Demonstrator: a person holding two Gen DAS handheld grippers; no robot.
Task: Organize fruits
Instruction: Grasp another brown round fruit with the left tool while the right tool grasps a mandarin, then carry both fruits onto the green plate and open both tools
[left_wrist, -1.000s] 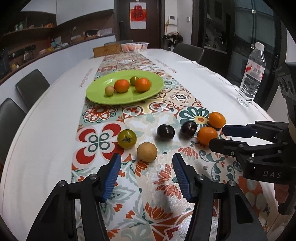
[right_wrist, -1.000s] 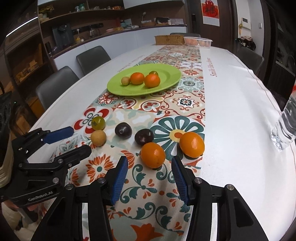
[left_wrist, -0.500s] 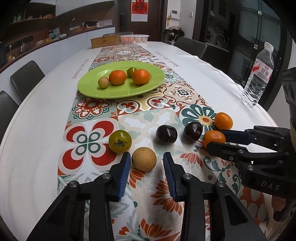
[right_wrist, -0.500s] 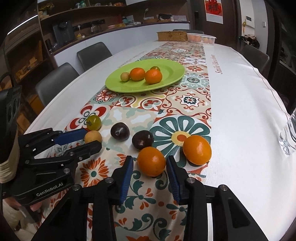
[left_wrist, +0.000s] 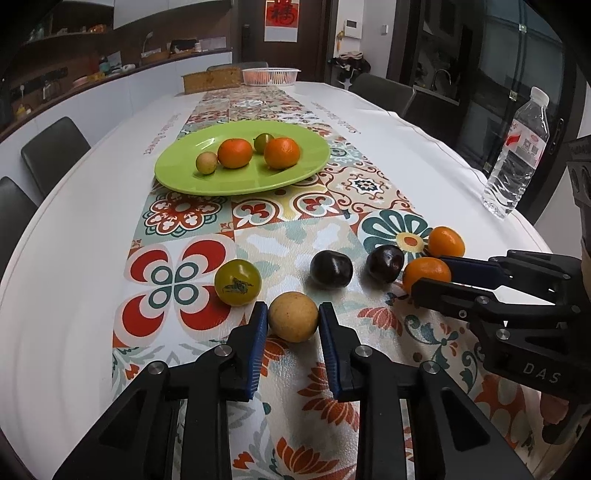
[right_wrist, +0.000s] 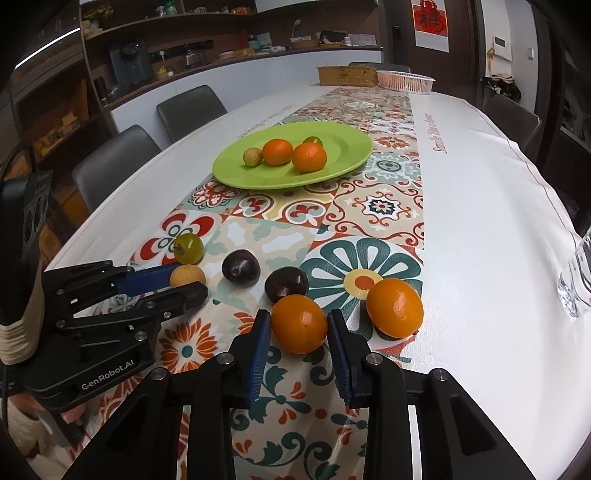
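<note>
Fruits-wise, the round tan fruit (left_wrist: 293, 316) is sitting squarely inside the left claw (left_wrist: 291, 321), pads clenching it; right claw (right_wrist: 298, 332) is gripping the near orange tangerine (right_wrist: 300, 323).

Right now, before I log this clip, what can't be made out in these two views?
- Water bottle: cut off by the right edge in the right wrist view.
- White basket contents: too far and small in the left wrist view.
- Grip contact: whether the left gripper on the tan round fruit, or the right gripper on the near orange tangerine, actually presses is unclear; the fruit hides the pads.
</note>
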